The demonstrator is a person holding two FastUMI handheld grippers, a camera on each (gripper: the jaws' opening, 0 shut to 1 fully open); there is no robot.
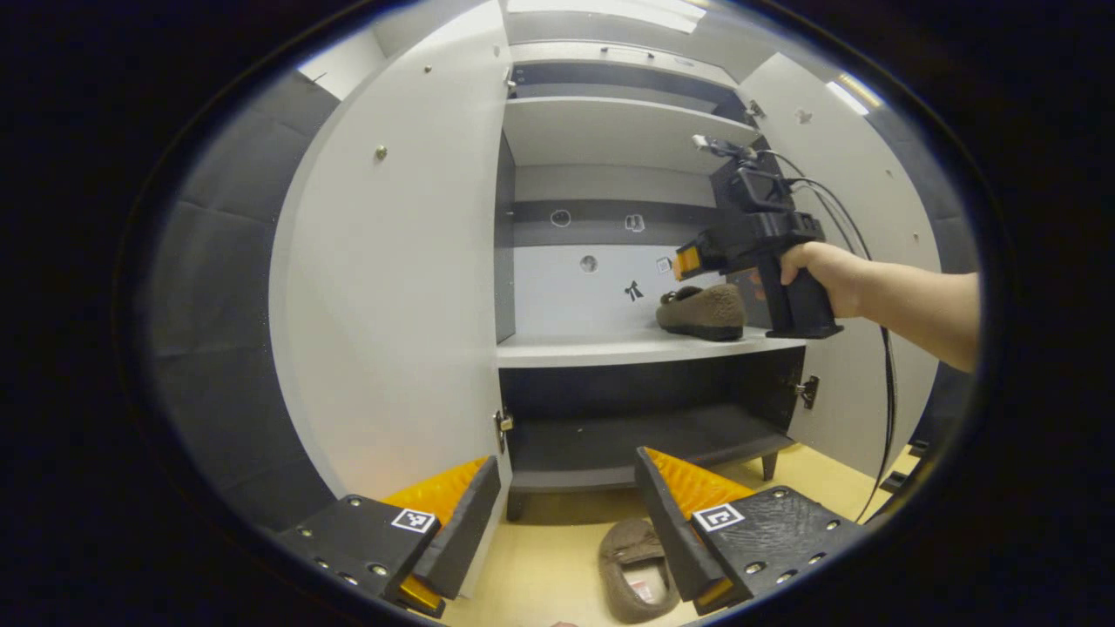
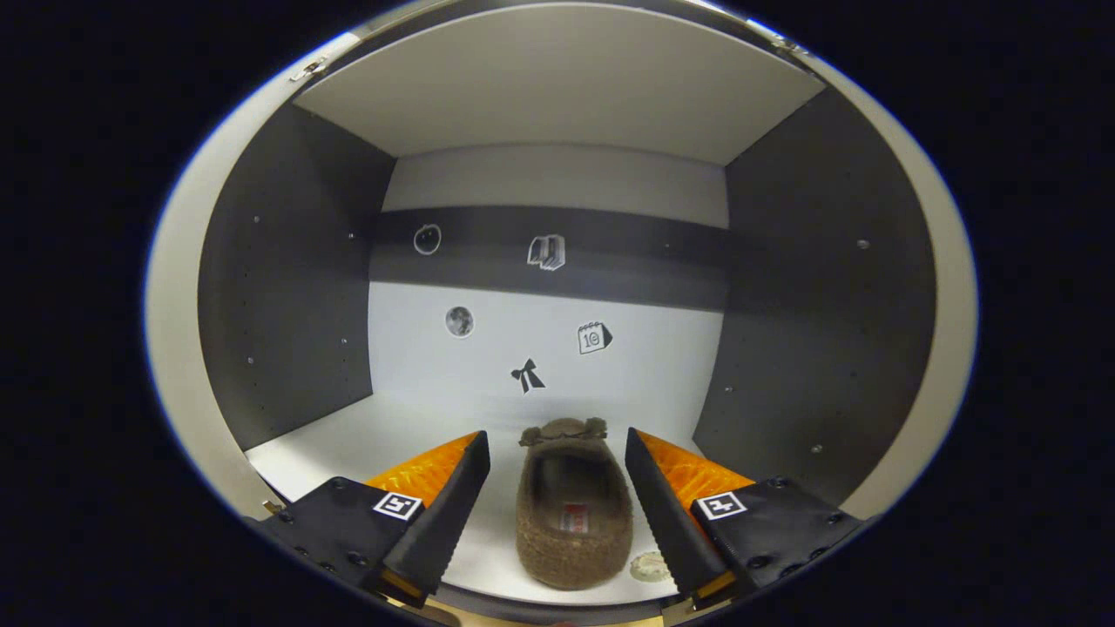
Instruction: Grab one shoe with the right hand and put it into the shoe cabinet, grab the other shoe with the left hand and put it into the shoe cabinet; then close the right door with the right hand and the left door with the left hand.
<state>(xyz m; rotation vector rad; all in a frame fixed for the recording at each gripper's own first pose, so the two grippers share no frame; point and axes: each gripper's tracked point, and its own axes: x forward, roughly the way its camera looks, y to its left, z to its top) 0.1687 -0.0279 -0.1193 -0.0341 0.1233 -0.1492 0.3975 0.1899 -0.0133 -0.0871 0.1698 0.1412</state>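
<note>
While the right gripper [image 2: 557,488] sits at the cabinet [image 1: 392,287] opening w/ its fingers spread apart, one brown shoe [image 2: 573,514] lies flat on the white shelf [image 2: 366,435] between them, touching neither; toe points to the far wall, heel edge near the shelf's front lip. From the left gripper view that same shoe [image 1: 704,311] sits at the shelf's right end, partly hidden behind the right gripper [image 1: 688,261] and the hand [image 1: 823,274] holding it. Left gripper [image 1: 566,514] is apart too, empty, low over the tan floor [image 1: 540,566]; second shoe [image 1: 634,570] lies on the floor just left of its right finger, which covers one side. Both doors stand open; right door [image 1: 849,261] partly blocked by the arm.
</note>
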